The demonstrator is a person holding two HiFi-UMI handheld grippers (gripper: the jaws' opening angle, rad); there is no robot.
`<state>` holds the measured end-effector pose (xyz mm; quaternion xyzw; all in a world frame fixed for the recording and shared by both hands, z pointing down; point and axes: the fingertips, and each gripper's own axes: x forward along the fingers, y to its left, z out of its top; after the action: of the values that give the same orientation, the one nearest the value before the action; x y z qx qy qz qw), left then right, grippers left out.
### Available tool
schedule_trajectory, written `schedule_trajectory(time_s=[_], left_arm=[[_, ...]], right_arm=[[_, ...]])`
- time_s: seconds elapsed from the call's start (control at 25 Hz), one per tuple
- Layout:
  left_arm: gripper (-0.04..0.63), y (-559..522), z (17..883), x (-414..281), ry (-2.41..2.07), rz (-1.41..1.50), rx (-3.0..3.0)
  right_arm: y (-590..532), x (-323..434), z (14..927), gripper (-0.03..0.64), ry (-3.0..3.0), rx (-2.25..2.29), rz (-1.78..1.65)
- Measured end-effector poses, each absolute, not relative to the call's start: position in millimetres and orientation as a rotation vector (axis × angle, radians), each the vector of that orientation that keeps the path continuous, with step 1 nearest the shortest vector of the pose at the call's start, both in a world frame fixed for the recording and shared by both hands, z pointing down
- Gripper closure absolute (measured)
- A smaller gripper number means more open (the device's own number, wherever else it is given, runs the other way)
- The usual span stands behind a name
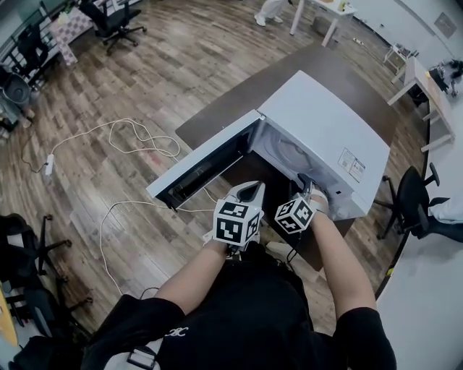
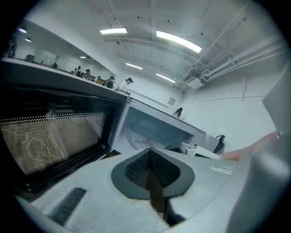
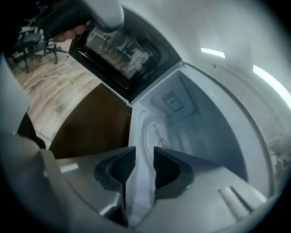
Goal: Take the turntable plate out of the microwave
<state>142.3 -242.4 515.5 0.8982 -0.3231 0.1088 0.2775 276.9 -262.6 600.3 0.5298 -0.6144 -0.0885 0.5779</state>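
The white microwave [image 1: 329,134] stands on a dark brown table with its door [image 1: 206,162] swung wide to the left. Inside the cavity lies the clear glass turntable plate [image 1: 289,154], also seen as a pale round rim [image 3: 152,134] in the right gripper view. My right gripper [image 3: 144,157] is open and empty at the cavity mouth, pointing in at the plate without touching it. My left gripper [image 2: 149,154] is shut on nothing, held in front of the open door [image 2: 50,136] and the cavity [image 2: 154,129].
The brown table [image 1: 239,94] reaches beyond the microwave. A white cable [image 1: 123,137] trails over the wood floor at the left. Office chairs [image 1: 112,22] stand at the far left, another [image 1: 409,202] at the right beside white tables [image 1: 434,94].
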Motion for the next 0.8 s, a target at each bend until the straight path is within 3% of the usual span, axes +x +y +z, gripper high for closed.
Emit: schedule_trajectory(time_s=[0.32, 0.8], left_arm=[[0.586, -252, 535, 111, -0.943, 0.27, 2.325], [0.586, -259, 547, 93, -0.97, 0.259, 2.276]], right_arm=[[-301, 289, 634, 0.454, -1.36, 1.126, -0.147], [-313, 296, 634, 0.463, -1.242, 0.917, -0.307]])
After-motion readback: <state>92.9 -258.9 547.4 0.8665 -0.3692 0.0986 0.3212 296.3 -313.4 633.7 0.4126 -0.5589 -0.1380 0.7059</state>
